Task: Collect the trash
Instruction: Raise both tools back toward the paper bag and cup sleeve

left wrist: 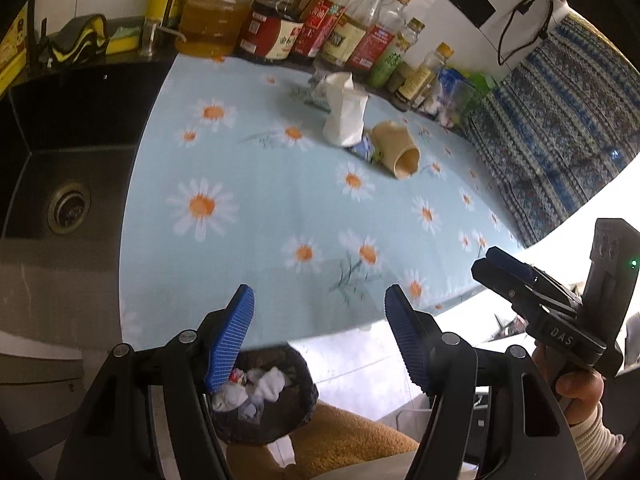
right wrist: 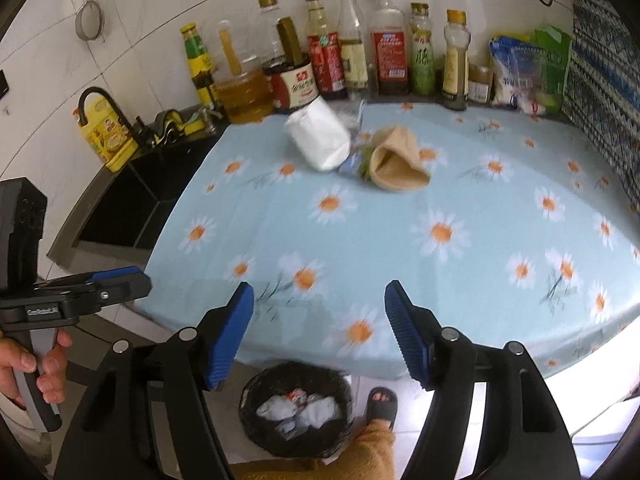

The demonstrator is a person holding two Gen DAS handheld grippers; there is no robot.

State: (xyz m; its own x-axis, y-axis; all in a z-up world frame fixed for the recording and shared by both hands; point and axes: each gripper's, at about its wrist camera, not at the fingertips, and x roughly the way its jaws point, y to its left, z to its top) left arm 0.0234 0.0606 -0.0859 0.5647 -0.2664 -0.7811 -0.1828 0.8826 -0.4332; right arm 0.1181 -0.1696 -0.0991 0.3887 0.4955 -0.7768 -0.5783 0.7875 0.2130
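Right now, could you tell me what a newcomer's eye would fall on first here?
First the daisy tablecloth, with a white paper cup and a tan paper cup lying crumpled near its back edge. Behind them a row of bottles lines the wall. On the floor below sits a black bin holding white scraps.

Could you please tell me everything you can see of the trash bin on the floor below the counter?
The trash bin is a small round bin lined with a black plastic bag whose crinkled edge folds over the rim. It stands upright on the pale tiled floor just in front of the counter's edge, beside a foot in a dark slipper. It is partly filled: crumpled white tissues and a small red and white wrapper lie inside. Nothing grips it; both grippers are above it with open, empty jaws.
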